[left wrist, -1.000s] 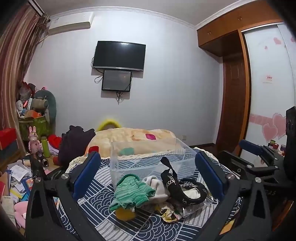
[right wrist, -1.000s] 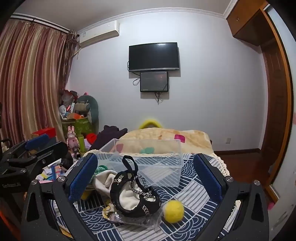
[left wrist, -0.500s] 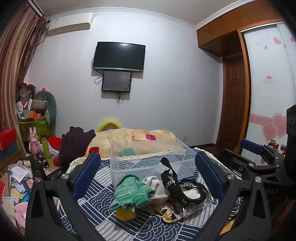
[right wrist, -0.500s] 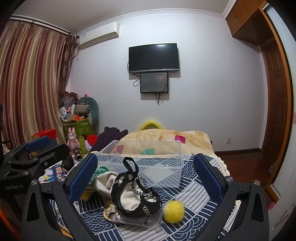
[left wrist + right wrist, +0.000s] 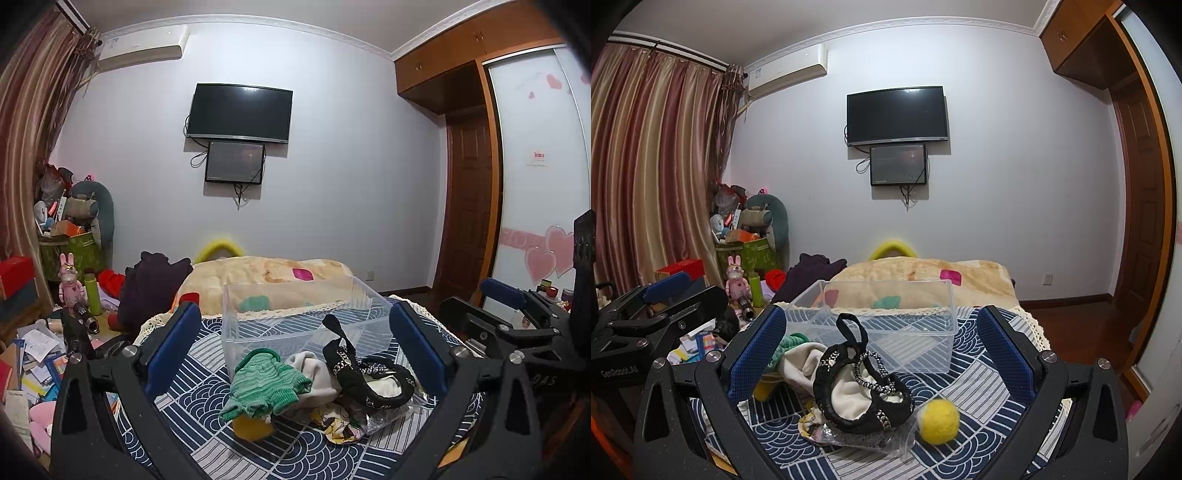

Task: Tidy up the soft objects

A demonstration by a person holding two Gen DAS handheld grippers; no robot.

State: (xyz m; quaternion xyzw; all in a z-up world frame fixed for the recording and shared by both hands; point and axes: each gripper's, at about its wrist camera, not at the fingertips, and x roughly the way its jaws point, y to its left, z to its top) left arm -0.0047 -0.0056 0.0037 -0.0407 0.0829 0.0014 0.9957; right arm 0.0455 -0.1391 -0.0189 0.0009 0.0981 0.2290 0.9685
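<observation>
A pile of soft things lies on the blue patterned table point(image 5: 295, 454) in front of an empty clear plastic bin point(image 5: 303, 321). It holds a green knitted piece point(image 5: 264, 384), a cream cloth point(image 5: 314, 373), a black beaded sandal point(image 5: 364, 373) and a yellow item point(image 5: 251, 426) under the green knit. The right wrist view shows the bin point(image 5: 886, 321), the sandal point(image 5: 862, 391) and a yellow felt ball point(image 5: 938, 421). My left gripper point(image 5: 293, 354) and right gripper point(image 5: 881, 354) are both open and empty, held short of the pile.
A bed with a beige blanket point(image 5: 266, 277) lies behind the table. Clutter, papers and toys point(image 5: 70, 280) fill the floor at left. A wardrobe and door point(image 5: 469, 221) stand at right. The other gripper shows at each view's edge point(image 5: 657, 317).
Both views have shifted only slightly; the pile, bin and open grippers stay as they were.
</observation>
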